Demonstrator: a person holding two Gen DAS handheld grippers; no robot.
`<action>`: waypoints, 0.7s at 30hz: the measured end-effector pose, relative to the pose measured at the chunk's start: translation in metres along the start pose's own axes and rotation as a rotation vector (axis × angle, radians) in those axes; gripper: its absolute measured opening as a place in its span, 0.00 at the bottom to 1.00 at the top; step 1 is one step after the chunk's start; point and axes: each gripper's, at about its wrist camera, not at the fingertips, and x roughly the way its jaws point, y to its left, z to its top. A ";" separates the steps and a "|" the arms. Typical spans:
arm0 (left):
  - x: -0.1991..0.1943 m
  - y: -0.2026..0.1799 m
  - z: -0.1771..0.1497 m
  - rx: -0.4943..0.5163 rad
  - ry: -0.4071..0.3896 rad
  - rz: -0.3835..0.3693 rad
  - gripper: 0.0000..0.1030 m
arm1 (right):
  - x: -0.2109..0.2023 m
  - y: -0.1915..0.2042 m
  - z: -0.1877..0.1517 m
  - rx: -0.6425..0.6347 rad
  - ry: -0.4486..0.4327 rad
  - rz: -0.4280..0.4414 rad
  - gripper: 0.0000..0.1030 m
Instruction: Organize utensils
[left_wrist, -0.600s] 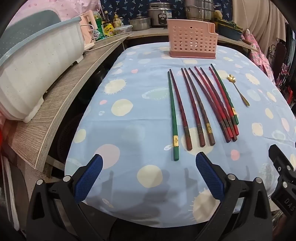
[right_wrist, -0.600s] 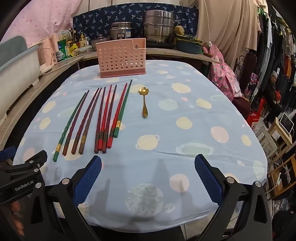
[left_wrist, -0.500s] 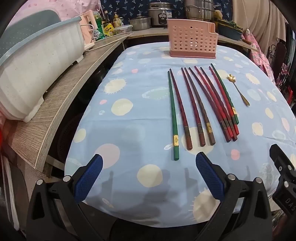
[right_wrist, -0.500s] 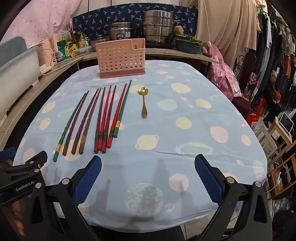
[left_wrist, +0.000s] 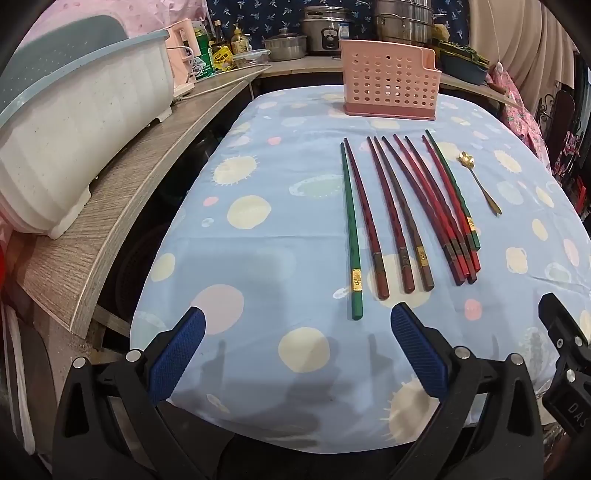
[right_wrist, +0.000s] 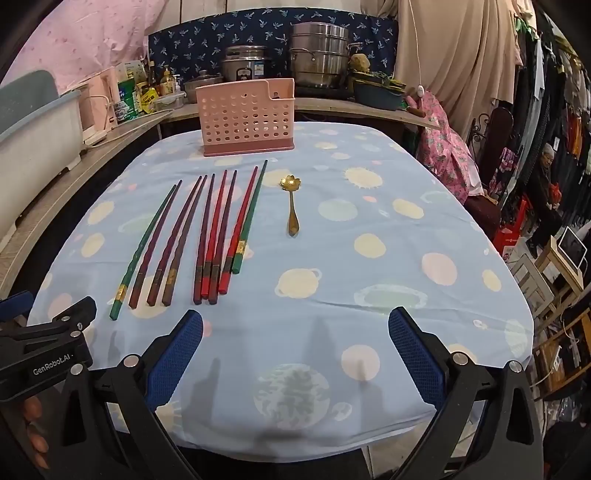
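1. Hardly anything has shifted since the earlier frames: we keep both tools low over the near edge of the worktop (right_wrist: 424, 206), and the utensils lie as they did.
2. Our left tool (left_wrist: 297, 347) is spread wide, nothing between its blue pads.
3. Nine chopsticks (left_wrist: 402, 214) lie side by side in a row, tips pointing toward the pink perforated holder (left_wrist: 389, 86) at the far end; whether the tight right-hand ones touch, we cannot quite tell.
4. Just right of them rests the gold spoon (right_wrist: 291, 206), flower-shaped bowl toward the holder.
5. Our right tool (right_wrist: 295, 349) is also spread wide, gripping nothing.
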 end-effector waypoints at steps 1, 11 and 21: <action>0.000 0.000 0.000 0.000 0.001 0.001 0.93 | 0.000 0.001 0.000 0.000 0.000 -0.001 0.94; -0.001 0.001 -0.002 -0.004 0.002 -0.005 0.93 | -0.001 -0.001 0.000 0.007 -0.007 -0.002 0.94; -0.003 -0.002 -0.003 0.001 -0.003 0.001 0.93 | -0.003 -0.002 0.000 0.009 -0.011 -0.003 0.94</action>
